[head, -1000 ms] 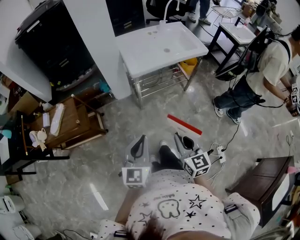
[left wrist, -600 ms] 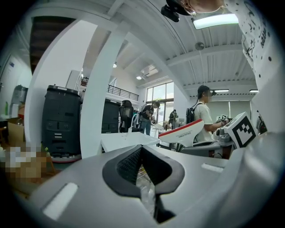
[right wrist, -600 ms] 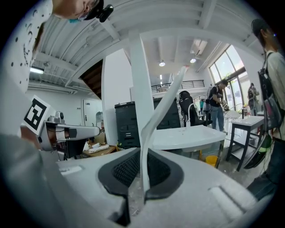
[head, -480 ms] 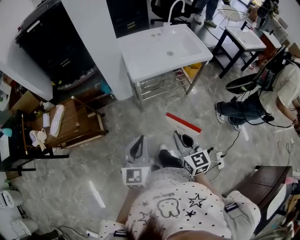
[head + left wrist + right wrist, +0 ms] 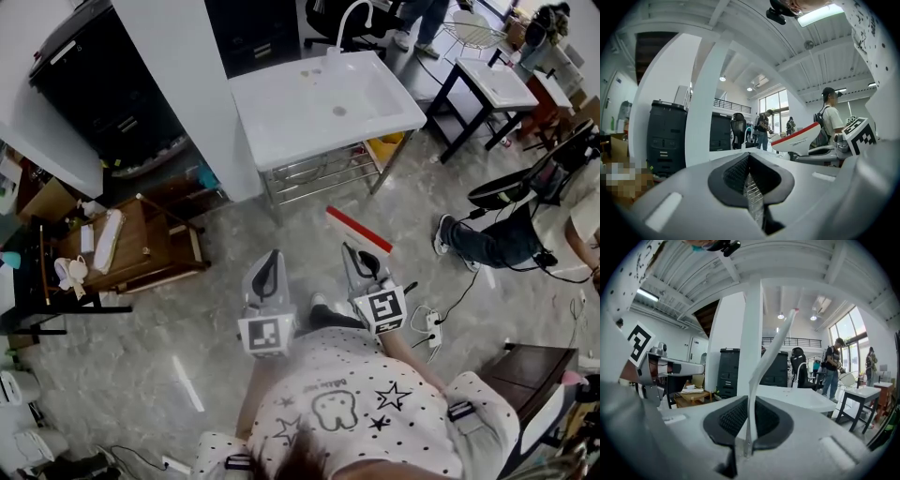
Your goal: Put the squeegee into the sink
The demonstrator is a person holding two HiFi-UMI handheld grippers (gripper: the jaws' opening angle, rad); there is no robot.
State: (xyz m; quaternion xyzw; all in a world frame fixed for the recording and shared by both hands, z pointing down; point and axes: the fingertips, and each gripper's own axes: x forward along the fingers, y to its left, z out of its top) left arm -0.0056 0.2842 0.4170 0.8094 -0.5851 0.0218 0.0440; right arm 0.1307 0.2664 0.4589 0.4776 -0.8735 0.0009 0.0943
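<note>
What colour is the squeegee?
The squeegee is white with a red strip along one edge; the head view shows it best.

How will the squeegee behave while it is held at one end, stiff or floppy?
Probably stiff: the squeegee juts out straight from the right hand-held gripper. Likely light, since one thin pinch carries it. It may pivot in that narrow grip.

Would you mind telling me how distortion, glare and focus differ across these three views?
Head view: evenly lit and sharp, the white sink nearly washed out, straight edges bowed. Left gripper view: strong fisheye, black corners, glare from the ceiling light. Right gripper view: same fisheye; the squeegee close to the lens looks slightly soft.
</note>
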